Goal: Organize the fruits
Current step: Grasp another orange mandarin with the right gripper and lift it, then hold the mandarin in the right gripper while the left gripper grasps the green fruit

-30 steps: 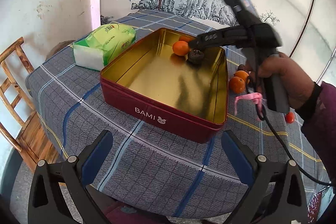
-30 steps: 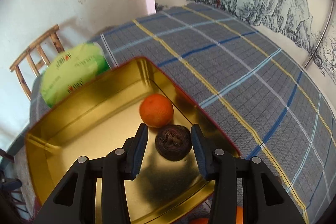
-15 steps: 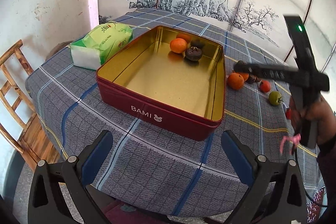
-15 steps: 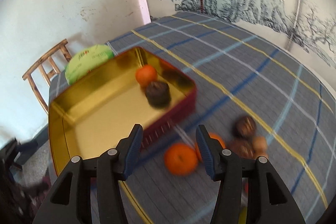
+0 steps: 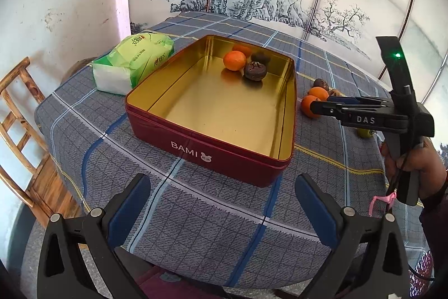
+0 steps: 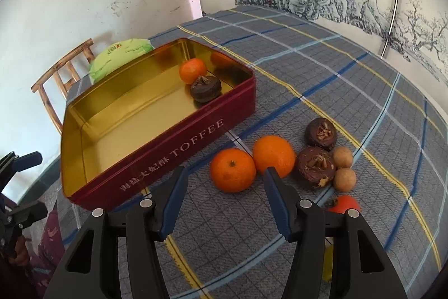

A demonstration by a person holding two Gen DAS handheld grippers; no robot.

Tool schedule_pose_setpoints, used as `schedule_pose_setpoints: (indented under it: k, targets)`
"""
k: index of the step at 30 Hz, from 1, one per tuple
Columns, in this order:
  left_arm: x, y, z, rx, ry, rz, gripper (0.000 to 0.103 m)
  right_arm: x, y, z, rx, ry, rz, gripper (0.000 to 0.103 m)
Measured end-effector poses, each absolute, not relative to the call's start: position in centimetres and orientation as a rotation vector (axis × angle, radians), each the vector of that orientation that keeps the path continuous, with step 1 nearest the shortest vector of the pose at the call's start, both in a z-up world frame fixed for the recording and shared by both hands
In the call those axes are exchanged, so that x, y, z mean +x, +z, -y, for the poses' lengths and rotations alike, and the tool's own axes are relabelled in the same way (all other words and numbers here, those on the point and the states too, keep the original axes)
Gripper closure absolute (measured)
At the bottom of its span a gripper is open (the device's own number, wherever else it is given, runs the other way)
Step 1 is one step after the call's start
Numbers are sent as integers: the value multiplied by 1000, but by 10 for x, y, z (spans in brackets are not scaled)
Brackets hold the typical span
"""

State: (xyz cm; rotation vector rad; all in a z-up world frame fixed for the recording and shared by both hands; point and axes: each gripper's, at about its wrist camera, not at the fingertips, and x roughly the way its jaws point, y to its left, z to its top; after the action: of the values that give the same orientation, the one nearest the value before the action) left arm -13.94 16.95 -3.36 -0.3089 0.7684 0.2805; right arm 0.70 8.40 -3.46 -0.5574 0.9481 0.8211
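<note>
Right wrist view is now showing the right gripper (image 6: 225,181) hanging empty at the bottom centre of the frame, its jaws opening with nothing between them, having swung away from the tin (image 6: 179,136) it was over a second ago. Just beyond its tips, two oranges (image 6: 233,169) are lying side by side on the counter (image 6: 322,69), with dark brown fruits (image 6: 316,166) and small tan ones to their right. Farther off at the upper left, the tin is holding one orange and the dark fruit (image 6: 205,88) just dropped there. So one delivery looks finished and the nearer orange is probably next. From the left wrist view, the left gripper (image 5: 222,203) is staying wide open and empty at the lower edge.
</note>
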Motion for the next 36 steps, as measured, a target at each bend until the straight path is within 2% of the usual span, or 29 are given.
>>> schedule_pose_setpoints:
  k: [10, 11, 12, 17, 25, 31, 36]
  targets:
    - [-134, -39, -171, -308, 281, -796, 1, 25, -56, -92, -487, 775, -1027, 46]
    - [-134, -39, -170, -308, 281, -796, 1, 26, -56, -93, -486, 773, -1018, 51]
    - [-134, -39, -170, -306, 281, -795, 1, 25, -57, -95, -498, 765, -1016, 63]
    - [-134, -35, -166, -278, 265, -770, 1, 16, -41, -80, -484, 762, -995, 64]
    - [-117, -30, -142, -201, 109, -780, 1, 20, 18, 64, -346, 500, -880, 64]
    - [-88, -14, -87, -26, -64, -785, 1, 33, 25, 170, -295, 247, -880, 64]
    - [-55, -6, -47, 1, -205, -783, 1, 41, 22, 212, -203, 178, -880, 64]
